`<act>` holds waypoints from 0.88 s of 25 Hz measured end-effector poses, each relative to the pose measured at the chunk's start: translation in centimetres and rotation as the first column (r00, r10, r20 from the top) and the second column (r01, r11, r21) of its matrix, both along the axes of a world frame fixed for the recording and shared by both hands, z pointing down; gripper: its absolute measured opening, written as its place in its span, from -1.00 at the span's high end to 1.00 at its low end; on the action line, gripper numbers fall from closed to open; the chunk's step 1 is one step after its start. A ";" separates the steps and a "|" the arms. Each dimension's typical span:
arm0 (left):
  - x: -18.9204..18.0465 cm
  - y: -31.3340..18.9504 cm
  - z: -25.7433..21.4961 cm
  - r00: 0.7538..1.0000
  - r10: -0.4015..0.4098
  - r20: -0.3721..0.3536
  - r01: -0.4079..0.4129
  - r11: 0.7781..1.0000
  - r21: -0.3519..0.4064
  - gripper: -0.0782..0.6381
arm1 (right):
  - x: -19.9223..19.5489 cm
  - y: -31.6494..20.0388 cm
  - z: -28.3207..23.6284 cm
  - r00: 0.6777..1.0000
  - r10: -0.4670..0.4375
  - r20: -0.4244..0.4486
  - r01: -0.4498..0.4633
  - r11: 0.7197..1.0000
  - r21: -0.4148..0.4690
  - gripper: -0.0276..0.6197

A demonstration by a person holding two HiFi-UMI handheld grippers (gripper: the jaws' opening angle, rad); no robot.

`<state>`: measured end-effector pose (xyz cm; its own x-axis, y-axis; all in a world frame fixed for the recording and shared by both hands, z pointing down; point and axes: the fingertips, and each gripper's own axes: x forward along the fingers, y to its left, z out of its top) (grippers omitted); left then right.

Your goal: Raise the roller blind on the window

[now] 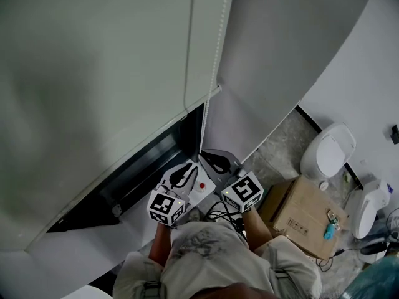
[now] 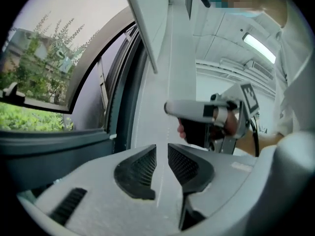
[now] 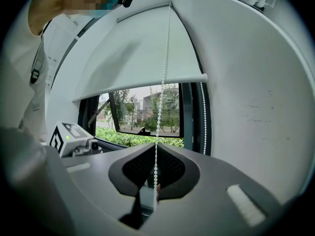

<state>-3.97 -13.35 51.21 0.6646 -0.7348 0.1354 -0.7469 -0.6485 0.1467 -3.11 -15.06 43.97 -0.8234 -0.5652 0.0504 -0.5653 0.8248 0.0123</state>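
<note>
The grey roller blind [image 1: 93, 73] hangs partly down over the window, its bottom bar [image 3: 147, 85] above the open pane. A white bead chain [image 3: 160, 107] drops from the blind's right end, and a second strand [image 3: 204, 117] runs beside the frame. My right gripper [image 3: 155, 168] is shut on the chain, which passes straight down between its black pads. My left gripper [image 2: 162, 163] is just left of it and a little lower, and a narrow gap shows between its pads. A faint strand of chain [image 2: 160, 183] runs through that gap untouched. Both grippers [image 1: 184, 174] [image 1: 218, 162] sit close together below the blind's corner.
The dark window opening [image 1: 156, 161] lies ahead, with a plain white wall [image 1: 280, 55] to its right. A cardboard box [image 1: 305, 213] and white fixtures [image 1: 328, 149] stand on the floor at the right. Trees and grass [image 3: 147, 114] show outside.
</note>
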 end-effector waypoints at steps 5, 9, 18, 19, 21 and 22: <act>-0.8 -0.8 -6.8 1.000 0.002 -0.005 -0.002 0.997 0.082 0.55 | 0.0 -0.2 0.0 1.000 0.005 0.001 -0.005 1.000 0.000 0.85; -0.4 -1.0 -11.3 1.000 0.015 -0.009 -0.013 0.988 0.157 0.55 | 0.1 -0.1 -0.1 1.000 0.007 0.003 -0.007 1.000 0.001 0.85; 1.2 -1.8 -18.3 0.997 0.070 -0.039 -0.056 0.957 0.283 0.55 | -0.4 0.1 -0.1 1.000 0.000 -0.003 0.000 1.000 0.002 0.85; 1.4 -1.9 -18.8 0.996 0.075 -0.042 -0.059 0.954 0.295 0.55 | -0.5 0.1 0.0 1.000 -0.001 0.000 0.001 1.000 0.002 0.85; 1.8 -2.3 -19.8 0.996 0.079 -0.046 -0.061 0.947 0.315 0.55 | -0.7 0.2 0.0 1.000 -0.003 0.000 0.003 1.000 -0.002 0.85; 1.9 -2.5 -20.2 0.996 0.080 -0.047 -0.061 0.944 0.323 0.55 | -0.8 0.2 0.0 1.000 -0.005 -0.002 0.005 1.000 -0.003 0.85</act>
